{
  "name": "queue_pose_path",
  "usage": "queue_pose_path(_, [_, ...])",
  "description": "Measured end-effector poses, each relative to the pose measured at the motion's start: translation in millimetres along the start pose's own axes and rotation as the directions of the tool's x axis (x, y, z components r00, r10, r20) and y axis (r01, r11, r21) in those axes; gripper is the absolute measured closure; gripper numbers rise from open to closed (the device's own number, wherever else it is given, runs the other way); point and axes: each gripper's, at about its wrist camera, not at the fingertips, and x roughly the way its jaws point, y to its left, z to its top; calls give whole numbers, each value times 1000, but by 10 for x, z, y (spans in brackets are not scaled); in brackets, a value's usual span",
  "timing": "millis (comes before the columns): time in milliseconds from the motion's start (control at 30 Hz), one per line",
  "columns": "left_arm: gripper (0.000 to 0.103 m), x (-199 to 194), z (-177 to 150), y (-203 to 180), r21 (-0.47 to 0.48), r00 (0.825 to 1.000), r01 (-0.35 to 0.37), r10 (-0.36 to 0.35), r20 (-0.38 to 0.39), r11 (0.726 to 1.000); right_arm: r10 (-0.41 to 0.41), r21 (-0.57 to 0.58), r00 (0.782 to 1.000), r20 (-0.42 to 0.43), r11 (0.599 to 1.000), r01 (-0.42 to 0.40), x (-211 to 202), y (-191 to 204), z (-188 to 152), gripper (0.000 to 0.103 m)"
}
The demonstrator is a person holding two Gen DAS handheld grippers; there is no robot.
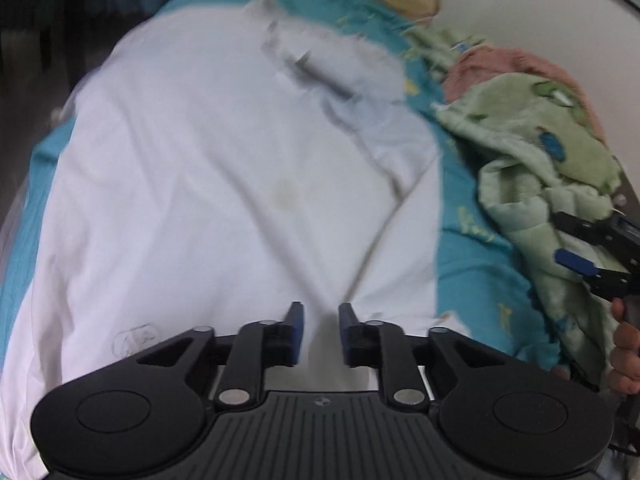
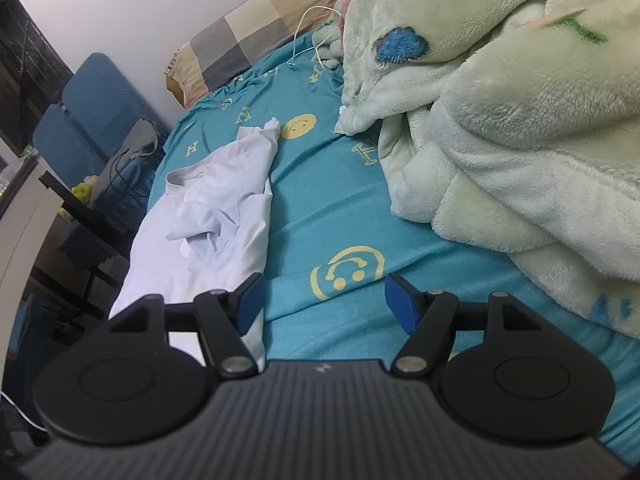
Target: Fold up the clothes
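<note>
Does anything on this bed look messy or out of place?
Yes. The white T-shirt isn't lying flat: one sleeve is twisted and fabric is bunched below the collar. A green fleece blanket is heaped beside it, and a white cable trails across the sheet.

Yellow "H" letters and smiley faces printed on the teal bedsheet (image 2: 320,208).

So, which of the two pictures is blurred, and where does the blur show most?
Left wrist view: motion blur smears the white shirt, worst at its crumpled sleeve, while the left gripper stays sharp. Right wrist view: sharp throughout, with fisheye bending at the edges.
</note>
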Motion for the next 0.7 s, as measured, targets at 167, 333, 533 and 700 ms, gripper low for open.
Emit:
queue_pose_path(167, [55, -16, -192, -641, 175, 997, 53, -62, 51, 983, 30, -22, 999, -30, 999, -31, 36, 47, -3, 35])
queue_pose_path(333, [44, 303, -433, -1312, 470, 999, 21, -42, 34, 882, 45, 2, 999, -16, 999, -45, -17, 5, 11, 35])
queue_pose_path(533, [73, 775, -731, -1539, 621, 995, -91, 92, 31, 778, 46, 41, 999, -28, 998, -45, 13, -77, 18, 35])
queue_pose_path(700, [100, 543, -718, -1342, 562, 995, -88, 53, 79, 822, 44, 72, 998, -51, 997, -41, 86, -136, 13, 35])
